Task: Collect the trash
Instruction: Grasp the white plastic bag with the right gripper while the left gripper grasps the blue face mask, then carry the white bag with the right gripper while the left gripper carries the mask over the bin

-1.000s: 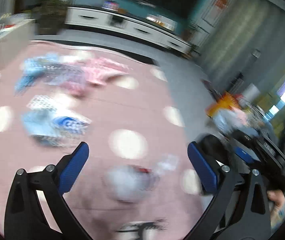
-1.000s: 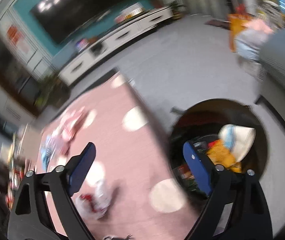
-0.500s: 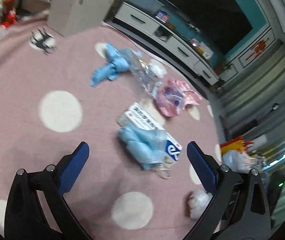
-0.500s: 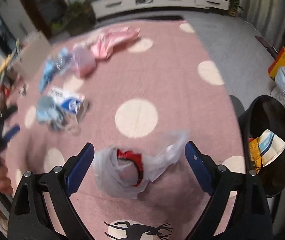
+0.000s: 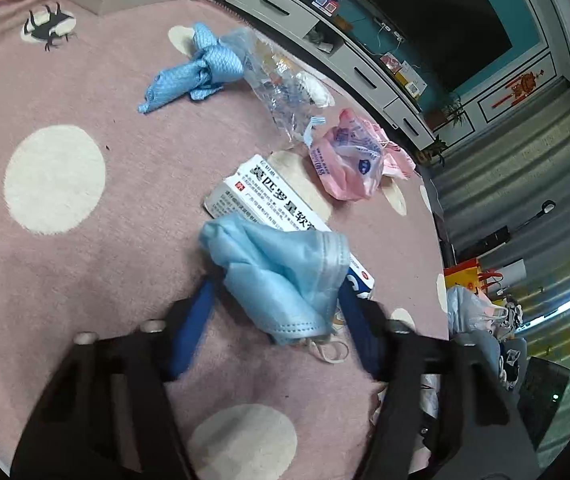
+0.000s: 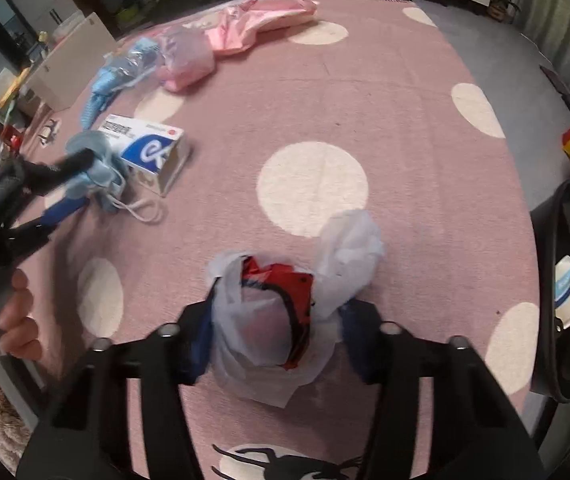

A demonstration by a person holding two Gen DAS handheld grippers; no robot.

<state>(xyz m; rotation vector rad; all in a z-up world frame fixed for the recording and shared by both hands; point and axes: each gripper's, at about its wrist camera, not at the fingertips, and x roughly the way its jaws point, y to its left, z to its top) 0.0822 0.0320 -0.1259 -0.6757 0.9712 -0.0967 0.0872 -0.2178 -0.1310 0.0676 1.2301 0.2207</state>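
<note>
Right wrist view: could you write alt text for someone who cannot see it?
A hand-held gripper with blue pads straddles a crumpled white plastic bag with something red inside, on a pink rug with white dots. At left, a second gripper reaches a blue face mask beside a medicine box; a black bin stands at right.

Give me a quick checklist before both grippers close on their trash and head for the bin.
1. Left gripper straddles the blue face mask: ok.
2. Mask free of the medicine box: not ok, it lies partly on it.
3. Right gripper straddles the white plastic bag: ok.
4. Either grip already firm: cannot tell.
5. Black trash bin open and close by: ok.
</note>
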